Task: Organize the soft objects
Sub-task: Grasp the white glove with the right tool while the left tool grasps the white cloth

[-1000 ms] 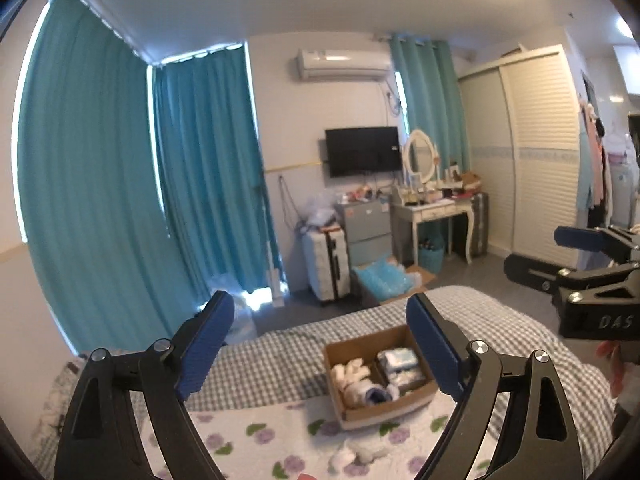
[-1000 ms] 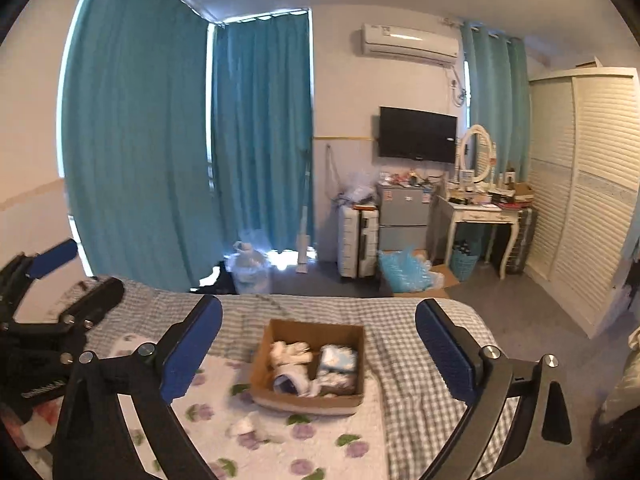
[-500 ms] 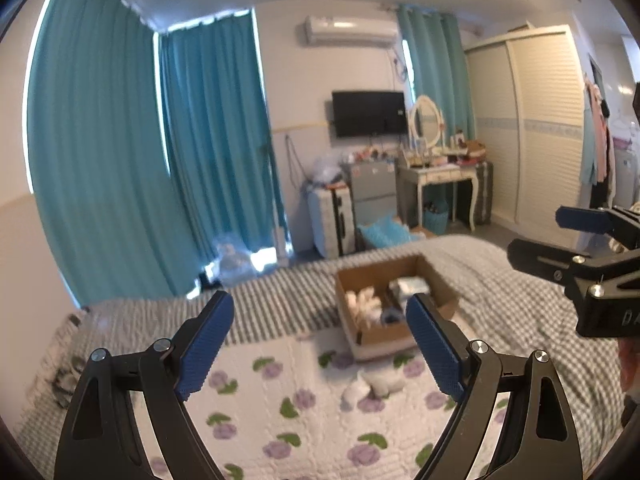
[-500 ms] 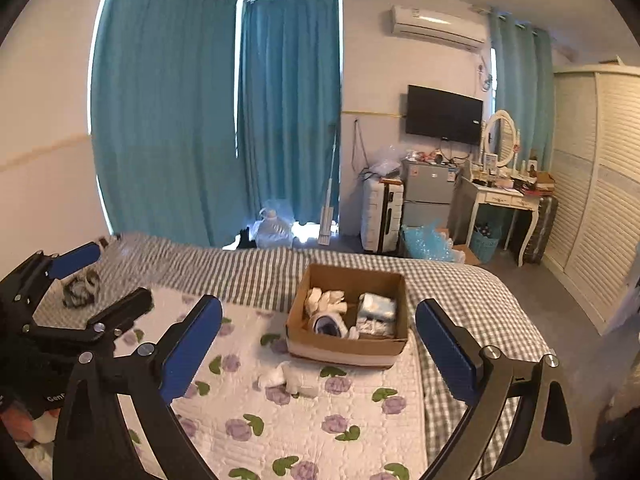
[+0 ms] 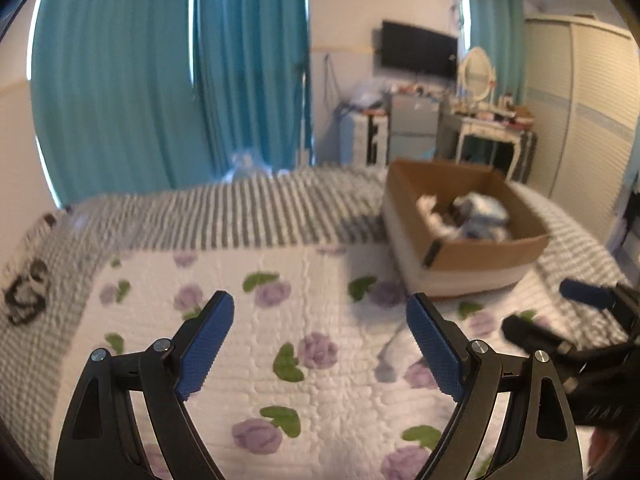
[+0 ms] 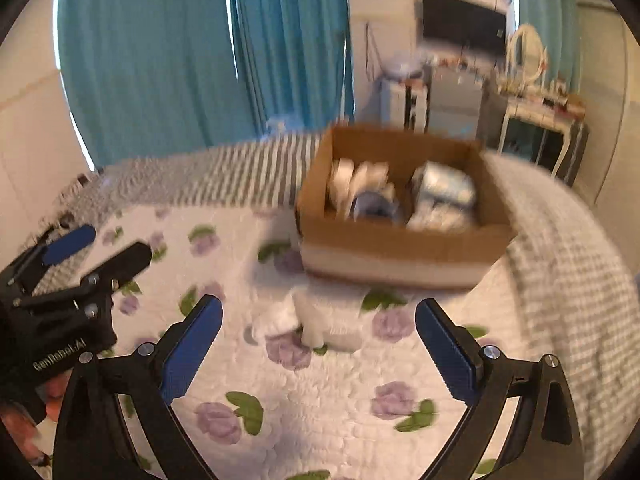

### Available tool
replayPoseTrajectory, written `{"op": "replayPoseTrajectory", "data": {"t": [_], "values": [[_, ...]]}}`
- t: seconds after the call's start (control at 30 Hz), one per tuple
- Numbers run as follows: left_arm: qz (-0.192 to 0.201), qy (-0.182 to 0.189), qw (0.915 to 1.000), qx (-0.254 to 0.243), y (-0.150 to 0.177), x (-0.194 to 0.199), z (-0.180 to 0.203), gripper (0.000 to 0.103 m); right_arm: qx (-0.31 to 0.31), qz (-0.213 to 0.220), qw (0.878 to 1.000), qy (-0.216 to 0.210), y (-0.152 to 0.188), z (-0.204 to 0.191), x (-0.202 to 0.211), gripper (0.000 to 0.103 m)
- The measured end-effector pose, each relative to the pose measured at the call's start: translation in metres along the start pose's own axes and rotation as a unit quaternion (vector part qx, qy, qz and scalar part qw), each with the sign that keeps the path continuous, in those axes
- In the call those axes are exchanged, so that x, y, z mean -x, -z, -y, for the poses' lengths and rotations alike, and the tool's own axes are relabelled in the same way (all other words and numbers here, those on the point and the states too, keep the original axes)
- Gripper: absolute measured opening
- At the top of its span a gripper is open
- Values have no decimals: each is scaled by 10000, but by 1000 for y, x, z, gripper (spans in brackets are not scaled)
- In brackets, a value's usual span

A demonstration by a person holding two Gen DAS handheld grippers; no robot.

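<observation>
Risk no. 1, as judged: a partial pinch on the white soft item [image 6: 320, 320] lying on the quilt [image 6: 328, 408], just in front of the box [image 6: 400, 240]. It looks limp and lumpy, so if the jaws are closed on one corner only, the rest may be dragged or dropped short of the box. Quilt fabric could also be caught w/ it if the fingers are pressed too deep. A snag on the near box wall is possible during the carry, since the item sits close to that wall.

Right gripper [image 6: 318, 354] is spread wide, nothing held; the item is seen between and beyond its fingers, not touched. Left gripper [image 5: 320, 346] is likewise wide open and empty, held over bare quilt, w/ the box to its right.

Box is already part-filled w/ pale soft things; what exactly they are can't be told, as both views are motion-blurred. Item's shape and count (one piece or two) are unclear. In the left view it is mostly hidden behind the right-hand finger. Dark object at the bed's left edge [image 5: 24, 296] can't be identified.
</observation>
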State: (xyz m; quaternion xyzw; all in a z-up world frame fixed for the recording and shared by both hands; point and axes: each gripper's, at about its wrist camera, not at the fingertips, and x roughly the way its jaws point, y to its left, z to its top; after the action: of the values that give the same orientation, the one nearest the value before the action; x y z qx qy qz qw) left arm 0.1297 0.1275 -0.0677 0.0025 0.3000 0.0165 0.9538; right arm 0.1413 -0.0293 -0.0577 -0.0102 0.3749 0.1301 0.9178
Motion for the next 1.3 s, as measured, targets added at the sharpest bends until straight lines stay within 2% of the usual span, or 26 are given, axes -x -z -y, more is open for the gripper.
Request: {"op": "replayPoseTrajectory", "data": {"t": [0.1,0.2,0.47,0.53,0.57,0.63,0.67,0.7,0.73,0.87,1.1,1.3], "values": [[-303,40,9995,78,12,-27,-5,89,-46,-377,9993,16,15,4,-47,90],[-553,-70,9984,17,26,-49,-4,89,-199,-641,9977,111,26,11,-79,84],[-1026,103,9946,-57,48,-76,7,89,-346,-979,9945,100,48,24,-124,72],[-1012,86,9948,-96,48,-77,8,89,-359,-900,9952,117,49,26,-124,66],[-1000,71,9949,-125,48,-77,10,89,-354,-859,9956,108,49,27,-123,59],[-1000,89,9949,-127,47,-78,9,89,-321,-775,9965,37,47,28,-115,55],[-1000,102,9949,-116,47,-77,9,89,-300,-724,9969,14,48,29,-112,50],[-1005,117,9948,-105,46,-77,9,89,-306,-647,9974,-45,48,30,-108,34],[-999,149,9948,-93,46,-77,10,89,-333,-565,9978,-106,47,31,-105,29],[-1032,407,9938,-74,46,-76,19,89,-347,-331,9988,-37,46,37,-89,27],[-1215,771,9889,-383,52,-85,54,89,-494,-44,9985,241,44,58,-68,27],[-1309,684,9873,-581,53,-110,80,86,-576,-53,9980,258,42,69,-68,27]]}}
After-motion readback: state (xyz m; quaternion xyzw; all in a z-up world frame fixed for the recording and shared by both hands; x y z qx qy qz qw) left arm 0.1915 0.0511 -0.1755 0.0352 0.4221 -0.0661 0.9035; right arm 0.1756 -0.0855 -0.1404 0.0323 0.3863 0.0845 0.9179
